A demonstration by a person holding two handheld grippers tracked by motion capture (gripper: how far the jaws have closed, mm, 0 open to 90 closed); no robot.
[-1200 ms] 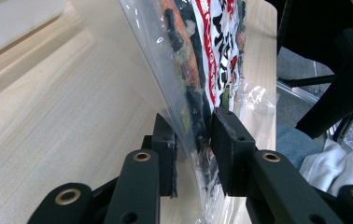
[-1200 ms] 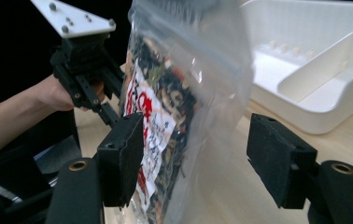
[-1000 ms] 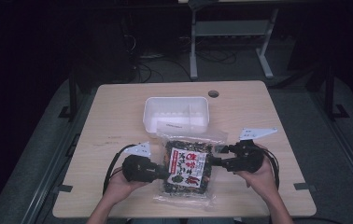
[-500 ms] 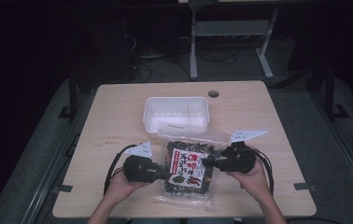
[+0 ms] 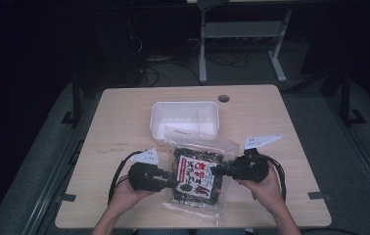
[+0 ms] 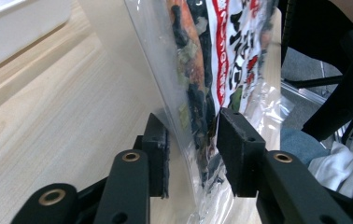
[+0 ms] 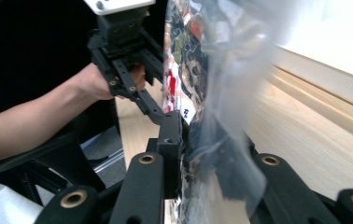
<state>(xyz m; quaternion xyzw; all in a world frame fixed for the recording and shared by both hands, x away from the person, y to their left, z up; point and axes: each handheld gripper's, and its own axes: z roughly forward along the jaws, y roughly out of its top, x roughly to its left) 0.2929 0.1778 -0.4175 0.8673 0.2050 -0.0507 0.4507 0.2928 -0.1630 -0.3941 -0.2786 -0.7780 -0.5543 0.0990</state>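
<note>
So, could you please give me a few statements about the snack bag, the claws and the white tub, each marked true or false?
1. The snack bag is held between both claws. True: the left claw grips its left edge, the right claw its right edge.
2. The white tub sits on the table beyond the bag. True.
3. The bag lies inside the tub. False: it is in front of the tub, lifted at the person's side of the table.
4. The bag is opaque brown paper. False: it is clear plastic with a red and white label.
5. The left claw's jaws are spread wide with nothing between them. False: the bag's edge sits between them.
</note>
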